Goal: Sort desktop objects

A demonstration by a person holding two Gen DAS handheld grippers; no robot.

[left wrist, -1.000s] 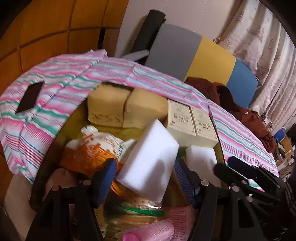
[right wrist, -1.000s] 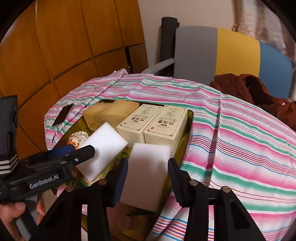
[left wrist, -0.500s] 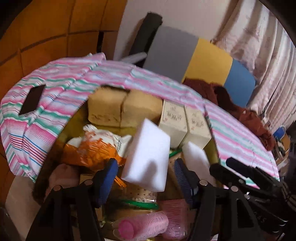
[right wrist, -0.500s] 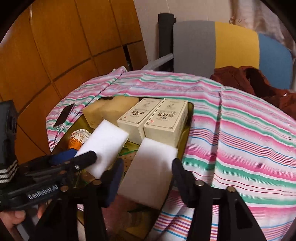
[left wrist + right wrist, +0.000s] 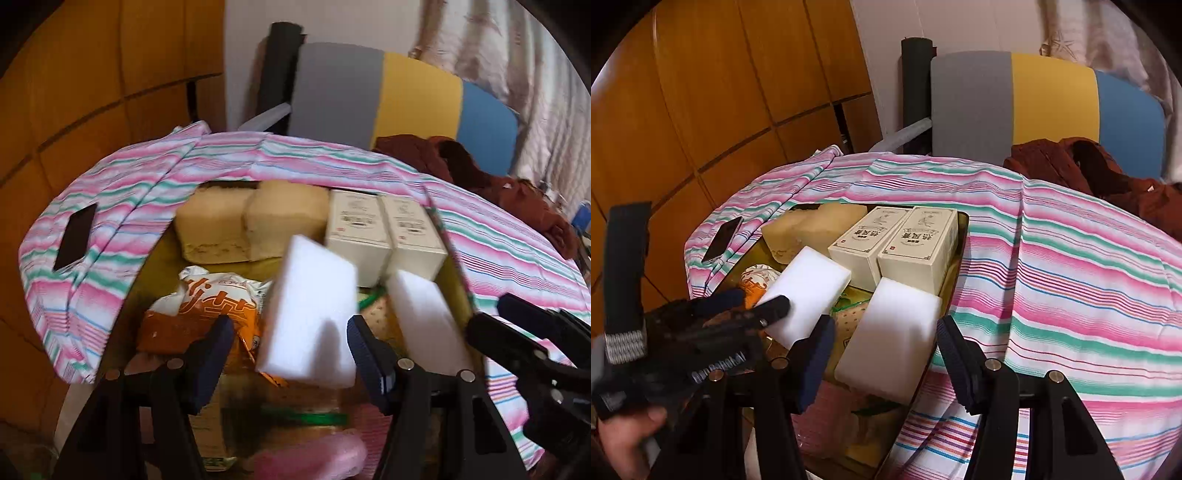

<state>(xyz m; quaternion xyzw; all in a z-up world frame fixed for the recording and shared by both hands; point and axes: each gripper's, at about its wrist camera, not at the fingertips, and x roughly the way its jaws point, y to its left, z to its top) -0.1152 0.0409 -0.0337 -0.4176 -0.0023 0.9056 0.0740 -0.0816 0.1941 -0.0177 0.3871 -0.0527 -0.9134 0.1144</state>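
I've got L hand-held gripper (image 5: 288, 354) barely pinching a tilted sponge (image 5: 310, 314) above the tray (image 5: 955, 258), R hand-held gripper (image 5: 884, 354) just loosened round sponge 2 (image 5: 894, 332) resting inside; L sponge may slip, grip's weak.

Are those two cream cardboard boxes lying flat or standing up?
Lying flat: both cream cardboard boxes rest on long sides, printed faces up.
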